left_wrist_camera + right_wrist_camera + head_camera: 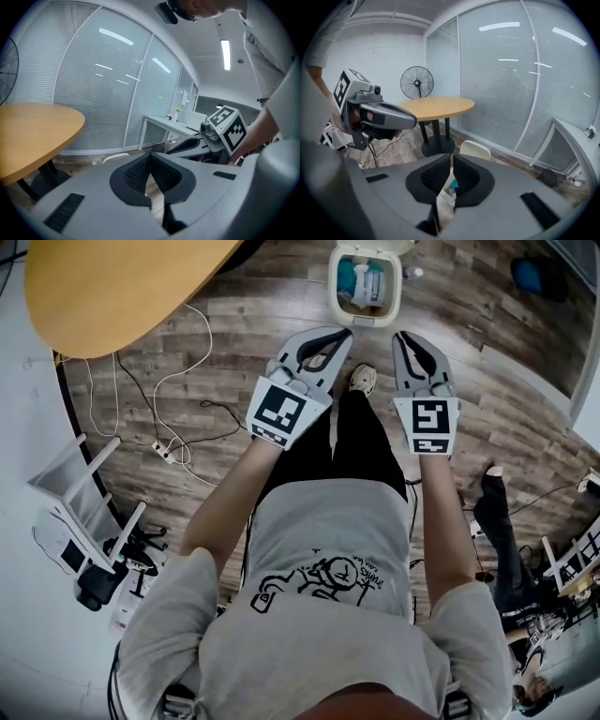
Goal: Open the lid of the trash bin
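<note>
The cream trash bin (333,298) stands on the wood floor at the top of the head view. Its lid (373,247) is tipped up at the back, and blue and white rubbish shows inside. Both grippers hang well above the floor, on the near side of the bin. My left gripper (343,335) has its tips touching and holds nothing. My right gripper (402,337) keeps a narrow gap between its pads, also empty. In the right gripper view the raised lid (475,150) shows just beyond the right gripper (451,158), and the bin's inside (449,189) shows through the gap. The left gripper (150,156) points towards the window wall.
A round wooden table (122,287) is at the far left, with white and black cables (178,427) on the floor beside it. A white rack (84,502) stands at the left. Another person's leg (497,512) is at the right. A fan (417,83) stands behind the table.
</note>
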The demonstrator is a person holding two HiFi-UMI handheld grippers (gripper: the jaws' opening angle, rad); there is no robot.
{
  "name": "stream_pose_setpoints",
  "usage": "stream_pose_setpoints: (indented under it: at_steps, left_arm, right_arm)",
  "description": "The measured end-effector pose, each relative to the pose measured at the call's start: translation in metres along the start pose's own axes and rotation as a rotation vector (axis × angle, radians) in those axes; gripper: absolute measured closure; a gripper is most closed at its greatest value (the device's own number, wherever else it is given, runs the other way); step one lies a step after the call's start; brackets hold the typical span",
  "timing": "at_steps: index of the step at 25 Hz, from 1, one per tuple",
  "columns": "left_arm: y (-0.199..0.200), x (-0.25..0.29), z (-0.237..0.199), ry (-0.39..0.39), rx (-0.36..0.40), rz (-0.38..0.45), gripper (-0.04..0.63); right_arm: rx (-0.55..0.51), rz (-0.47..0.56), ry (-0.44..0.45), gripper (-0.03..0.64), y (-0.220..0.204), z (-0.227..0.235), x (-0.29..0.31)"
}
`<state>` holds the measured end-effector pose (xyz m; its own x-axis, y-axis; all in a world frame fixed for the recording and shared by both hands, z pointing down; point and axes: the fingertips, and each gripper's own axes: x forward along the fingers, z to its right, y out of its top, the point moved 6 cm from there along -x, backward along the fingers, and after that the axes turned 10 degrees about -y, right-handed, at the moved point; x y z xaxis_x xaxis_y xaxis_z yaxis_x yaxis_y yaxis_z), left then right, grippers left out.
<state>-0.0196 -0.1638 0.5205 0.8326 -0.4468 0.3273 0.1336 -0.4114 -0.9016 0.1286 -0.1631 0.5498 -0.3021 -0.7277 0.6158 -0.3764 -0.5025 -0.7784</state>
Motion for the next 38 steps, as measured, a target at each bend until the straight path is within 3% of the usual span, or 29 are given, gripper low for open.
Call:
stream_pose_setpoints:
  at_steps: [18, 38]
  left_arm:
    - [0.165, -0.064, 0.063, 0.012, 0.116, 0.182, 0.58]
    - [0.263, -0.137, 0.122, 0.02, 0.18, 0.291, 0.578]
  right_arm:
    - [0.092, 0.22, -0.047, 0.609, 0.129, 0.034, -0.133]
    - [0.078, 0.415, -0.096, 0.609, 0.226, 0.031, -0.252]
